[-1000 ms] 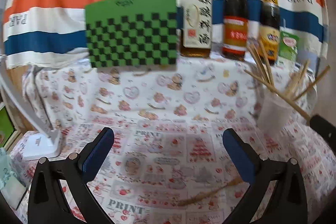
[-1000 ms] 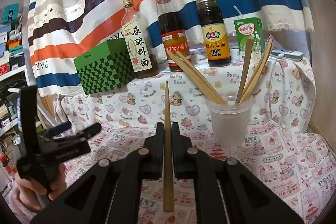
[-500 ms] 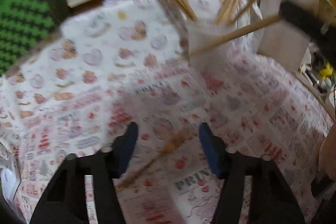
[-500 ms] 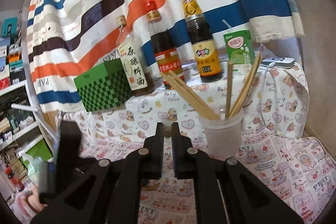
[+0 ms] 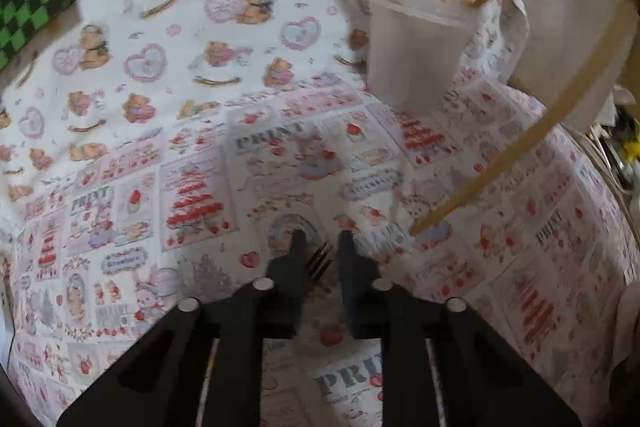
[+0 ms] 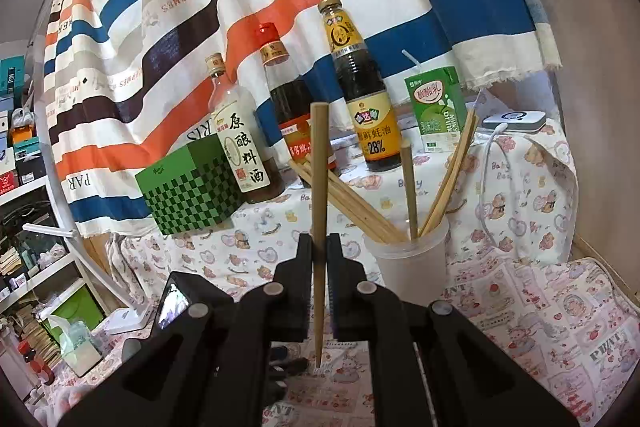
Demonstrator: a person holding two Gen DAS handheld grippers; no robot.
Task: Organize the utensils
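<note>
Our right gripper clamps a wooden chopstick upright, just left of the plastic cup holding other chopsticks. Our left gripper points down at the printed tablecloth, jaws closing; we cannot tell whether anything sits between them.

My right tongs pinch a tan wooden chopstick upright, thick end up. A translucent plastic cup stands on the desk's cloth, more chopsticks leaning out of it. A dark fork shows between my closing left tongs.
</note>
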